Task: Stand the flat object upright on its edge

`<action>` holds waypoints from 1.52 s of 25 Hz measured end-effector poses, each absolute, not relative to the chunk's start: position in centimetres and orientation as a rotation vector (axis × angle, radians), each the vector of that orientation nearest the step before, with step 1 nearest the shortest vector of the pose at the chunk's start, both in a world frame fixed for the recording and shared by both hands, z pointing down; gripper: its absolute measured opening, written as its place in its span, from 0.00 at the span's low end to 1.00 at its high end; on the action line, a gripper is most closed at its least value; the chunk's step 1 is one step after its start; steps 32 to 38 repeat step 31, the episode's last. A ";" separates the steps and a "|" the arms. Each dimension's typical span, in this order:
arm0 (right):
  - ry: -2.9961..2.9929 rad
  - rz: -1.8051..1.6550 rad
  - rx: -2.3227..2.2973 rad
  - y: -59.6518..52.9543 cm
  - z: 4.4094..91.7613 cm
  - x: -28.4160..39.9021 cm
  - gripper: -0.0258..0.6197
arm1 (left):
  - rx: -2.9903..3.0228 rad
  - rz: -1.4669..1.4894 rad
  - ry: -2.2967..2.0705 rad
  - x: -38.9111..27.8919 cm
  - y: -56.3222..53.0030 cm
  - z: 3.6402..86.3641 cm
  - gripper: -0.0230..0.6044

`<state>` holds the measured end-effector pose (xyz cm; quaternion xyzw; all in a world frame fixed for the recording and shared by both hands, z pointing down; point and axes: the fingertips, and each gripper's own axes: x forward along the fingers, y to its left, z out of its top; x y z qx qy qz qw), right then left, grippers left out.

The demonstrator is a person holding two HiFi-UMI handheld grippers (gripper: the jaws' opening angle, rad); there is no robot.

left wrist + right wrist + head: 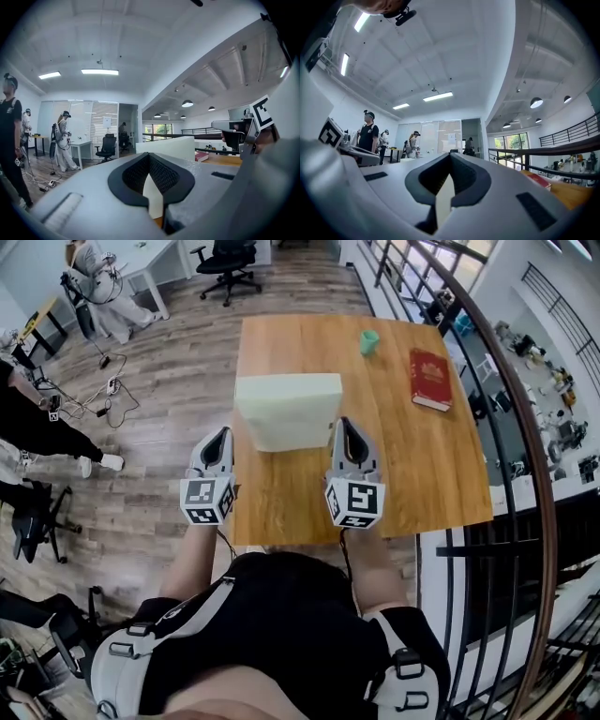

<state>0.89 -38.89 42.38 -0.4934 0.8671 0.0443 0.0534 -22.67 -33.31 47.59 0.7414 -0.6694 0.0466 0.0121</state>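
Observation:
A thick white foam slab [286,409] lies flat on the wooden table [412,474], near its left front. A red book [430,379] lies flat toward the right edge. My left gripper [222,433] hovers just off the table's left edge, beside the slab's front left corner. Close to the slab's front right corner is my right gripper [343,424], over the table. Both are shut and hold nothing. The left gripper view looks over its closed jaws [149,157] to the slab [168,146] and the book [201,156]. The right gripper [450,158] points up and away; the book [539,178] shows at its right.
A small teal cup [369,341] stands at the table's far side. A dark railing [525,418] curves along the right of the table. People [37,432], office chairs [228,266] and floor cables [108,390] fill the room to the left.

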 end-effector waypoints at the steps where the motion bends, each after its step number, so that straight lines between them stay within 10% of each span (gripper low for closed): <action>1: 2.635 0.144 -1.499 -38.4 42.1 0.8 0.05 | 2.304 0.140 -2.091 -22.6 -32.9 47.5 0.04; 38: 2.741 0.068 -1.478 -37.4 44.9 -1.8 0.05 | 2.245 0.139 -2.099 -22.8 -30.6 47.9 0.04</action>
